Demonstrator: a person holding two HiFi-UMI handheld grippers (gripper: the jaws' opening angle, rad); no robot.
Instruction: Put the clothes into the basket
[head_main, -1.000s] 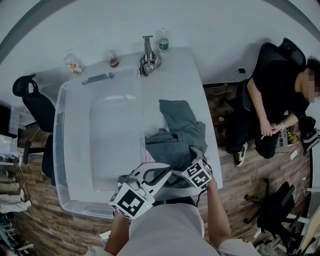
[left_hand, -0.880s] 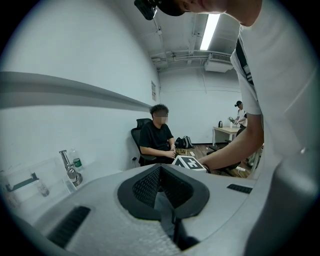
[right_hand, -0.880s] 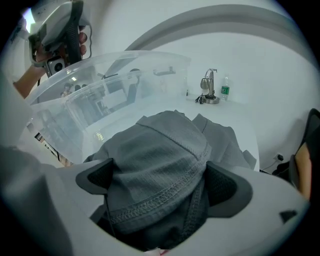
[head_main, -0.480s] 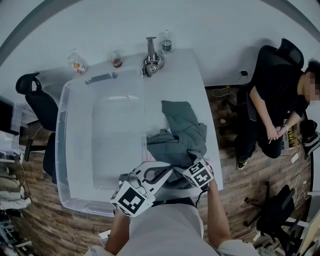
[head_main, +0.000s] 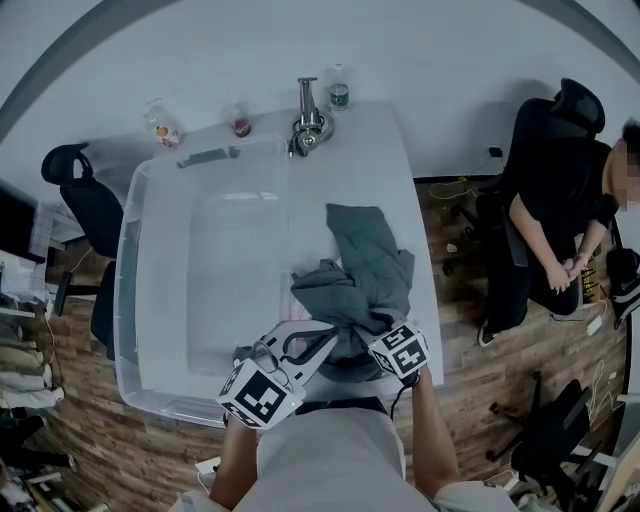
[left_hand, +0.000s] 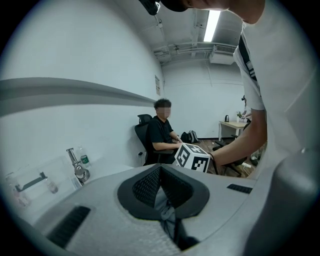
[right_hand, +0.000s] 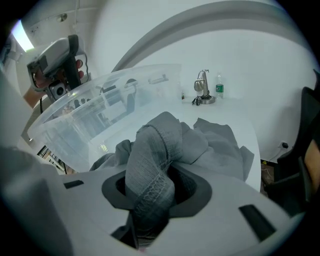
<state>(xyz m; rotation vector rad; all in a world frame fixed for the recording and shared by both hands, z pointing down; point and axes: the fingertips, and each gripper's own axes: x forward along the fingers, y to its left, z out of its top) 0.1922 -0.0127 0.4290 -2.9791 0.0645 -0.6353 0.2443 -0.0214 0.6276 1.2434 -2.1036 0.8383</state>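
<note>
Nothing is in the basket (head_main: 128, 260) yet. It's that big see-through plastic tub that takes up the whole left side of the desk (head_main: 372, 160), from the near edge almost to the far one.

The clothes (head_main: 355, 285) are a rumpled grey heap on the desk's right half. They sit right up against the basket's right wall and trail down to the near edge, where the person is standing.

Both grippers are at that near end of the pile. The right gripper (right_hand: 157, 185) has just been closing its jaws, and they're now clamped on a thick fold of the grey fabric with a stitched seam. The fold bunches up and spills out over the top of the jaws. The left gripper (left_hand: 160, 175) has its jaws pinched together on a thin bit of the same grey cloth, close beside the right one near the basket's near right corner.

Along the far edge of the desk there's a metal stand (head_main: 306, 118) with a water bottle (head_main: 340, 96) just to the right of it. Off past the desk's right edge, someone in black (head_main: 555, 225) is sitting in an office chair (head_main: 575, 105), well away from all this.
</note>
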